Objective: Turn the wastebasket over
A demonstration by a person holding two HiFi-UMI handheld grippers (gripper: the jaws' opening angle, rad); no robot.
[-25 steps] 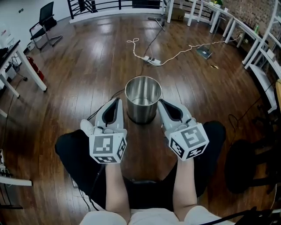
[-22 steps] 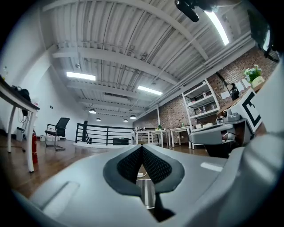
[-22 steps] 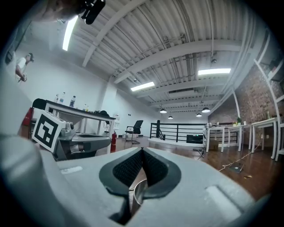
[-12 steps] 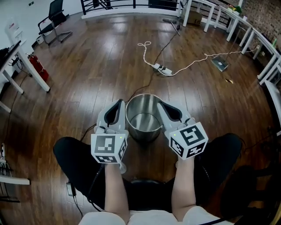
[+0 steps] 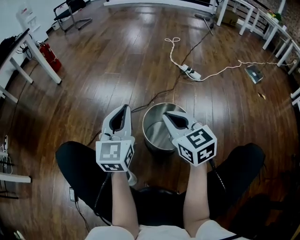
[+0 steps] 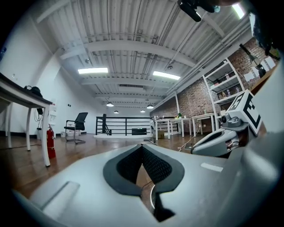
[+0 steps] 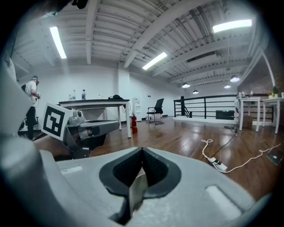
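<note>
The steel wastebasket stands upright on the wood floor, mouth up, just in front of the person's knees. My left gripper is shut and hangs a little to the left of the basket, apart from it. My right gripper is also shut, and its tip lies over the basket's mouth. In the right gripper view the shut jaws hold nothing, and a strip of the basket's metal shows through the gap under the pads. The left gripper view shows the shut jaws and a sliver of the basket's rim.
A white power strip with its looped cable lies on the floor beyond the basket, and a black cable runs up to it. A white table leg, a fire extinguisher and an office chair stand at the far left.
Both grippers have sunk and shifted. A second ago they flanked the basket on either side; now the right one reaches over its mouth. The basket stays upright.
</note>
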